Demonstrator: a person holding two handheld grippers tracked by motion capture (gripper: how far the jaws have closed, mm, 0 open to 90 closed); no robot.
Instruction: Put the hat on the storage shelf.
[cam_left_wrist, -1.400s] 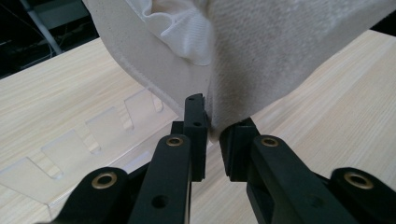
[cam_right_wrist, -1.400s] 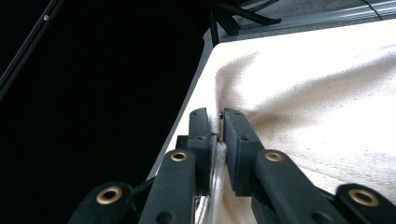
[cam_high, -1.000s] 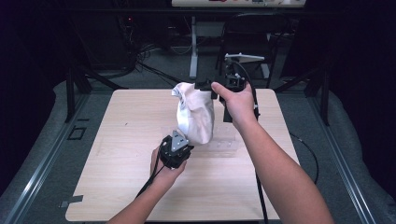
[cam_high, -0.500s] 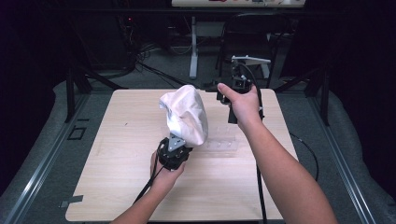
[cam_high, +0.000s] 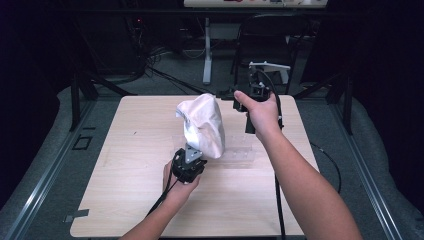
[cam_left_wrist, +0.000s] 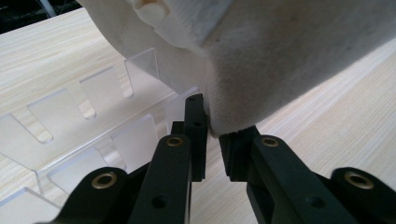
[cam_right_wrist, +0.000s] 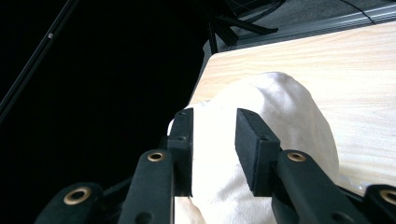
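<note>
Left gripper pinched the white cloth by its bottom edge mid-tabletop so it'd stand up, while the right gripper hovered unclenched near the far edge, holding nothing.

A pale wooden table bears a clear slotted rack.

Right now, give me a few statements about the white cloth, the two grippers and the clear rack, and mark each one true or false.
1. The left gripper pinches the lower edge of the white cloth. True.
2. The white cloth lies flat on the table. False: it is held up in a bunch above it.
3. A clear plastic rack with slots stands on the table beside the cloth. True.
4. The right gripper grips the cloth. False: its jaws stand apart, off the cloth.
</note>
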